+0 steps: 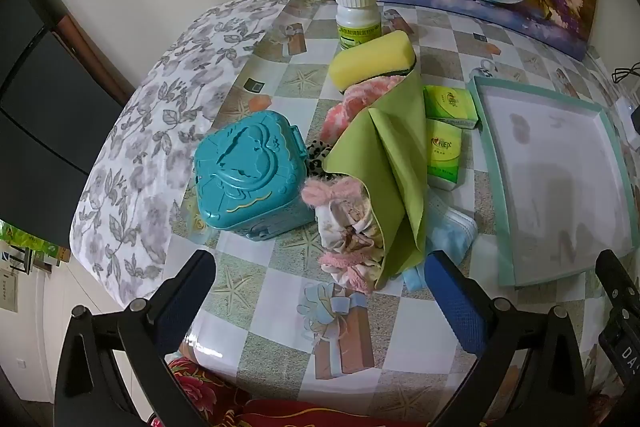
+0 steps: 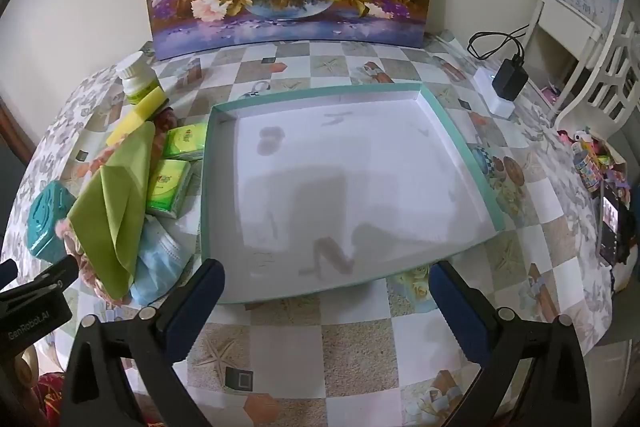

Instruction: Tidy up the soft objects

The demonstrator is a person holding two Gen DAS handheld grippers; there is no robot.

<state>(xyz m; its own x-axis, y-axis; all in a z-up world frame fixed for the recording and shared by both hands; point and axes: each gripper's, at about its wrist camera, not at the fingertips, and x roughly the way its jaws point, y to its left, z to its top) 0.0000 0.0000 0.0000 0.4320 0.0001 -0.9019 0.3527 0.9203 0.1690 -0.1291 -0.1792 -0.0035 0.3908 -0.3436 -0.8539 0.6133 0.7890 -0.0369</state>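
Soft objects, namely a pink fuzzy sock [image 1: 352, 267], green cloth [image 1: 384, 163], yellow sponge [image 1: 372, 61], tissue packs [image 1: 444, 151] and blue face mask [image 1: 452, 235], all lie heaped on the desk [image 1: 280, 307] left of the teal-rimmed tray [image 2: 212, 187], which holds nothing: sorting looks unstarted. The left gripper [image 1: 320, 295] hangs just short of the heap, fingers spread and empty. The right gripper [image 2: 328, 299] hangs before the tray, likewise spread wide.

Checkered tablecloth table [image 2: 352, 355], clutter on the left, tray on the right.
A teal-rimmed white tray [image 2: 460, 143] sits flat; beside it tissue packs [image 1: 444, 155], a green cloth [image 1: 384, 163], yellow sponge [image 1: 372, 61], teal box [image 1: 248, 171], pill bottle [image 1: 356, 15].
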